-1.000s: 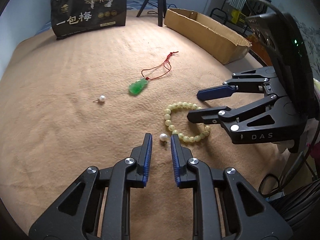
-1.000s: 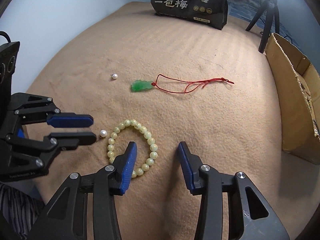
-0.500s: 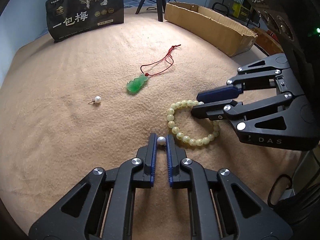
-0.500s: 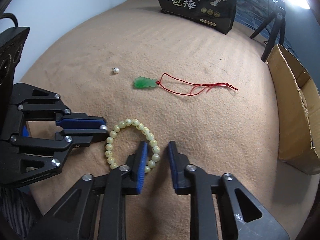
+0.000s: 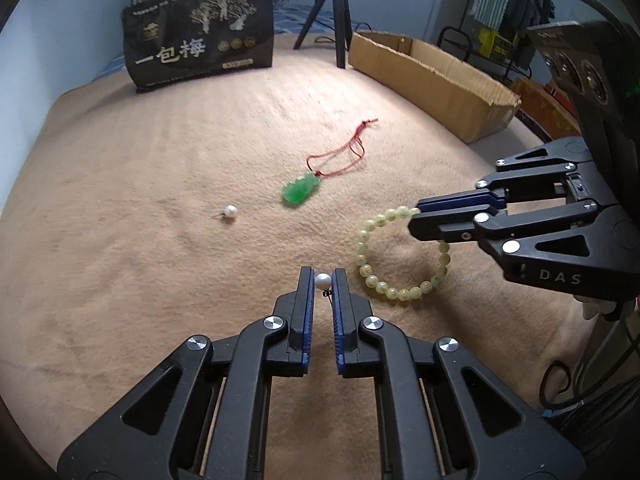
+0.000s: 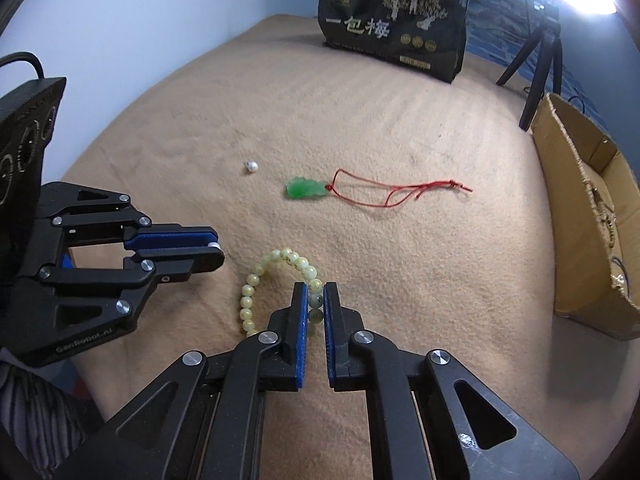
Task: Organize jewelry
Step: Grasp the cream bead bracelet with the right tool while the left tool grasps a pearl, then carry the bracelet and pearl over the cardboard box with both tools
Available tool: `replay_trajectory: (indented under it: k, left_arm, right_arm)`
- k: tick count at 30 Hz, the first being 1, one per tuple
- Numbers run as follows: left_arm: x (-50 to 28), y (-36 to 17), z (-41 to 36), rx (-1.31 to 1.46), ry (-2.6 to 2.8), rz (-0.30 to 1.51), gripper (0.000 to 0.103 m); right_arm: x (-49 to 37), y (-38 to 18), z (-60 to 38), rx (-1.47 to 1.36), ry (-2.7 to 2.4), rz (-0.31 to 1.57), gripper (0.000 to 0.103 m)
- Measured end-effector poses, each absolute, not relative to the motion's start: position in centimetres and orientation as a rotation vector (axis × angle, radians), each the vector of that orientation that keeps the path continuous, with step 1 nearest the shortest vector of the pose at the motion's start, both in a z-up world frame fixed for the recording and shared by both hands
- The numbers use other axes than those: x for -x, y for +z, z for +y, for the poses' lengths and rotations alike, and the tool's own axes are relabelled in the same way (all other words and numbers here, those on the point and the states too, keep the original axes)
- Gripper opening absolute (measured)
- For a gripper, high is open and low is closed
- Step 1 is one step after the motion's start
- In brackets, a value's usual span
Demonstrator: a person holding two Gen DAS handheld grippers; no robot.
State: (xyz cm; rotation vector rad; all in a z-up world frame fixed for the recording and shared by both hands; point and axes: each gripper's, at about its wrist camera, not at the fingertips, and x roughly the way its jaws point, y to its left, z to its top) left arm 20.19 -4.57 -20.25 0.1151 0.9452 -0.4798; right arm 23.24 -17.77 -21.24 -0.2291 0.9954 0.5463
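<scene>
Gripping pearl earring (image 5: 323, 280), bag (image 5: 199, 36) reading "一包梅"

Both grippers closed: left gripper (image 5: 322, 280) on pearl earring (image 5: 323, 281), right gripper (image 6: 315, 298) on bead bracelet (image 6: 280, 280).

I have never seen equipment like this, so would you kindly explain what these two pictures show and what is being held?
These are two handheld clamps, each with a camera looking along its fingers. One picture comes from the left gripper, which pinches a pearl earring. The other comes from the right gripper, shut on a yellow bead bracelet. On the tan blanket lie a second pearl earring and a green pendant on red cord. A cardboard box, a black bag and a tripod stand behind.
</scene>
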Motion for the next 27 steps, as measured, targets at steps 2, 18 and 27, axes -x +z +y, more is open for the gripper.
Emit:
replay_trajectory:
  k: [2, 18, 27]
  left_arm:
    - [-20.1, -19.6, -4.2, -0.106, -0.472, 0.933, 0.007]
    - [-20.3, -14.9, -5.2, -0.069, -0.495, 0.832, 0.007]
    - [-22.2, -12.3, -7.9, -0.051, -0.529, 0.779, 0.007]
  right_arm:
    - [-23.1, -20.7, -18.0, 0.226, 0.544, 0.982, 0.006]
    - [-22.3, -15.4, -23.7, 0.149, 0.429, 0.851, 0.006]
    - [-22.3, -12.6, -28.8, 0.085, 0.344, 0.778, 0.006]
